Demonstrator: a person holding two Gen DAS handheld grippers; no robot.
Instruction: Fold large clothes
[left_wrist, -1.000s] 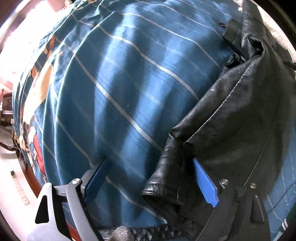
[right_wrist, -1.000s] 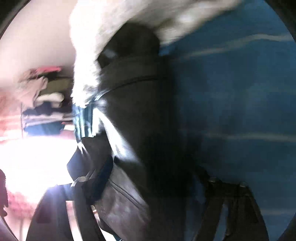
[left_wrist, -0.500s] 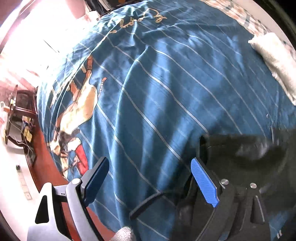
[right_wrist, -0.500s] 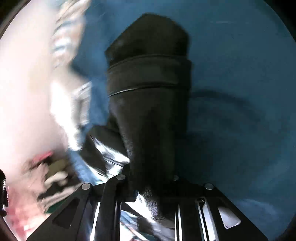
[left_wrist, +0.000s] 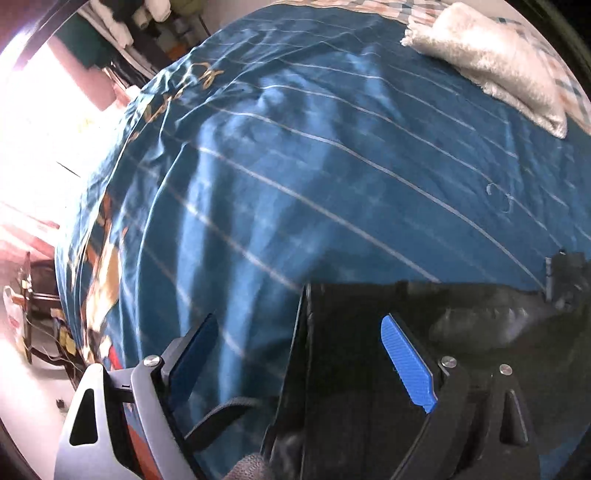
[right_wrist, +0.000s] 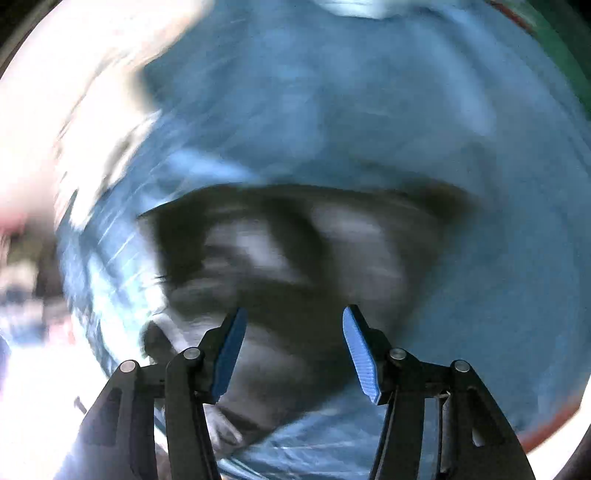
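Note:
A black leather jacket (left_wrist: 369, 369) lies folded on a blue striped bedspread (left_wrist: 295, 166). In the left wrist view it fills the lower right. My left gripper (left_wrist: 299, 325) is open and empty, its right blue pad (left_wrist: 406, 358) over the jacket and its left finger over the bedspread. In the blurred right wrist view the jacket (right_wrist: 295, 251) lies as a dark mass on the bedspread (right_wrist: 332, 110) just ahead. My right gripper (right_wrist: 291, 314) is open and empty above the jacket's near part.
A white fluffy towel (left_wrist: 491, 62) lies at the far right of the bed. The bed's left edge drops to a floor with dark furniture (left_wrist: 37, 295). Shelves with stacked items (left_wrist: 122, 22) stand at the back left.
My right gripper let go of the jacket and opened, then pulled back. The jacket now lies folded on the bed. My left gripper stayed open and rose away from the jacket.

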